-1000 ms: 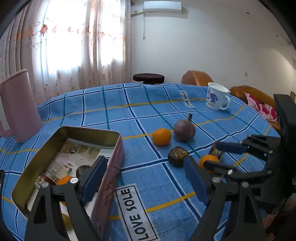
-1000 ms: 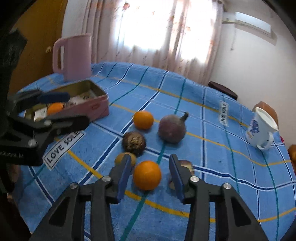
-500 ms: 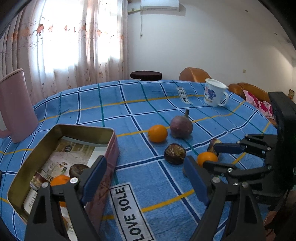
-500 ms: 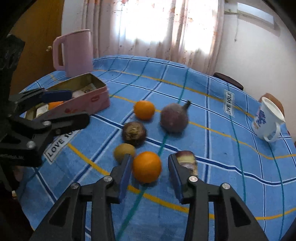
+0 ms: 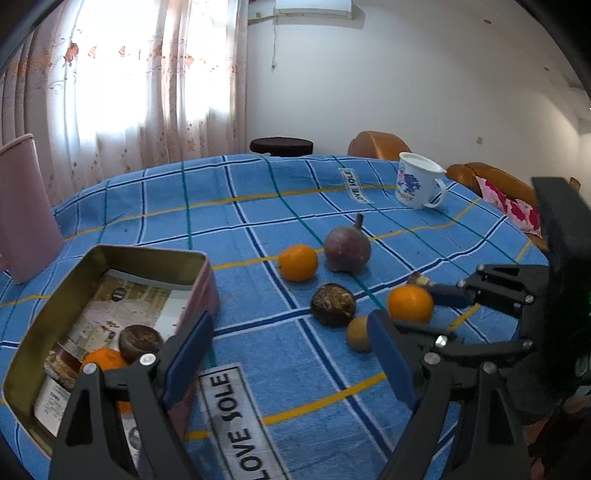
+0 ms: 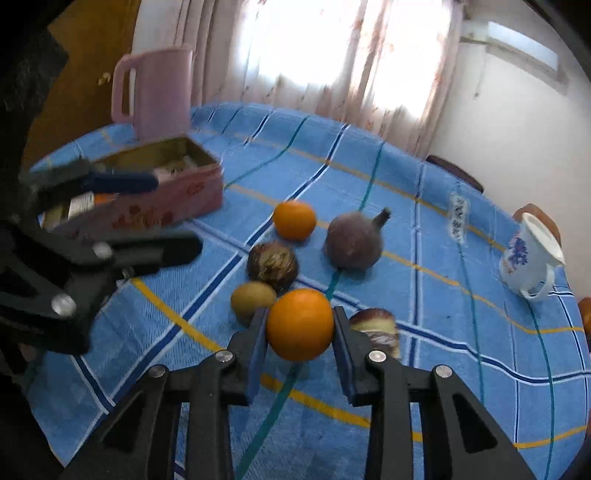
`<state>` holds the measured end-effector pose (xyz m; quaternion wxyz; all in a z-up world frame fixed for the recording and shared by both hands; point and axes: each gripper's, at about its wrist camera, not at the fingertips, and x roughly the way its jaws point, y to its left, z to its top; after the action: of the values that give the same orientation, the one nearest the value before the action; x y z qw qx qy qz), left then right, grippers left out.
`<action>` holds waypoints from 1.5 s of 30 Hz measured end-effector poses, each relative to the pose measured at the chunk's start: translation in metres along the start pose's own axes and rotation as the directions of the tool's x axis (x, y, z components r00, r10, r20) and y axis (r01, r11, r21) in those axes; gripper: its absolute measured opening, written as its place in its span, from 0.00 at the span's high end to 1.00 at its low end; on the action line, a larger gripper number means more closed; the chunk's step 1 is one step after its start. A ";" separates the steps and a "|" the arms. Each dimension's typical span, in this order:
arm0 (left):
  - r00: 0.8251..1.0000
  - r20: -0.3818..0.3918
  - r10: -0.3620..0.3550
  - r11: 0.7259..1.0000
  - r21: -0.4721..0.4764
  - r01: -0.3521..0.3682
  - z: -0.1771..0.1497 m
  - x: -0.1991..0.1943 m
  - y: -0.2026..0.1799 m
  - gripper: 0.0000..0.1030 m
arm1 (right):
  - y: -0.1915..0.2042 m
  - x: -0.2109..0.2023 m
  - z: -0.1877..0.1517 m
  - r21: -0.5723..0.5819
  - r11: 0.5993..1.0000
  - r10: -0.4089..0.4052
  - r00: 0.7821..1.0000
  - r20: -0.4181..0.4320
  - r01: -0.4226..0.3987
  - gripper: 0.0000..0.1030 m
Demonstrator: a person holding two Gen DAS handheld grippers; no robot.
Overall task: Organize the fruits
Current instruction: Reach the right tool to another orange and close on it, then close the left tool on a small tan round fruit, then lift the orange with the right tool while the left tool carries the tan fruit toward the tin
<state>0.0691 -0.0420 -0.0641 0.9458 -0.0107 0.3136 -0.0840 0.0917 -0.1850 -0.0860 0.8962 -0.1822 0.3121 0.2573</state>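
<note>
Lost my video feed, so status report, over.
Right claw shut on orange. Left claw open, empty, beside tin box. Kiwi close beside the orange.

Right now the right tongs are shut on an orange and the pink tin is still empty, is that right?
Not quite. The right tongs are shut on the orange, but the left wrist view shows the pink tin already holds an orange and a dark brown fruit.

Home living/dining room: table with blue plaid cloth point(image 5: 258, 206), floral sheer curtains point(image 5: 147, 92) over bright window, wall-mounted air conditioner point(image 5: 312, 5), brown leather sofa point(image 5: 491, 175) with pink floral cushion point(image 5: 513, 206), dark round stool point(image 5: 281, 144), enamel mug point(image 5: 417, 181), pink plastic pitcher point(image 6: 157, 92), wooden door point(image 6: 81, 81).
</note>
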 end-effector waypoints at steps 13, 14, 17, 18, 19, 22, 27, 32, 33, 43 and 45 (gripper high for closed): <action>0.984 -0.153 -0.093 0.993 0.063 0.104 0.007 0.042 -0.041 0.42 | -0.036 -0.012 0.005 0.199 0.978 -0.077 0.992 0.102 0.055 0.66; 0.979 -0.178 -0.103 0.992 0.058 0.115 0.007 0.048 -0.042 0.44 | -0.036 -0.012 0.005 0.202 0.978 -0.077 0.991 0.108 0.054 0.66; 0.969 -0.220 -0.113 0.990 0.053 0.128 0.005 0.056 -0.044 0.56 | -0.036 -0.014 0.004 0.200 0.978 -0.075 0.991 0.111 0.052 0.66; 0.966 -0.233 -0.111 0.991 0.052 0.126 0.005 0.058 -0.044 0.56 | -0.037 -0.013 0.004 0.202 0.978 -0.072 0.991 0.111 0.048 0.66; 0.964 -0.241 -0.110 0.991 0.051 0.126 0.004 0.059 -0.044 0.57 | -0.037 -0.013 0.004 0.202 0.978 -0.067 0.992 0.111 0.044 0.66; 0.962 -0.252 -0.105 0.992 0.044 0.120 0.003 0.061 -0.044 0.62 | -0.036 -0.013 0.004 0.194 0.980 -0.066 0.992 0.108 0.044 0.66; 0.967 -0.226 -0.120 0.989 0.060 0.137 0.003 0.054 -0.047 0.74 | -0.035 -0.017 0.003 0.188 0.982 -0.053 0.989 0.136 0.027 0.66; 0.979 -0.168 -0.116 0.990 0.066 0.128 0.004 0.042 -0.045 0.74 | -0.036 -0.020 0.002 0.195 0.981 -0.046 0.987 0.156 0.015 0.66; 0.981 -0.156 -0.116 0.990 0.063 0.127 0.004 0.040 -0.044 0.74 | -0.035 -0.021 0.002 0.193 0.981 -0.047 0.986 0.162 0.015 0.66; 0.997 -0.009 -0.082 0.996 0.029 0.082 0.008 0.017 -0.033 0.74 | -0.032 -0.031 0.001 0.170 0.985 -0.031 0.976 0.218 -0.006 0.66; 0.997 0.011 -0.073 0.997 0.025 0.073 0.008 0.014 -0.032 0.74 | -0.031 -0.032 0.001 0.166 0.986 -0.026 0.974 0.227 -0.012 0.66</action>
<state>0.0801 -0.0762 -0.0637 0.9440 -0.0111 0.3061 -0.1224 0.0884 -0.2208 -0.0594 0.9391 -0.0772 0.2267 0.2466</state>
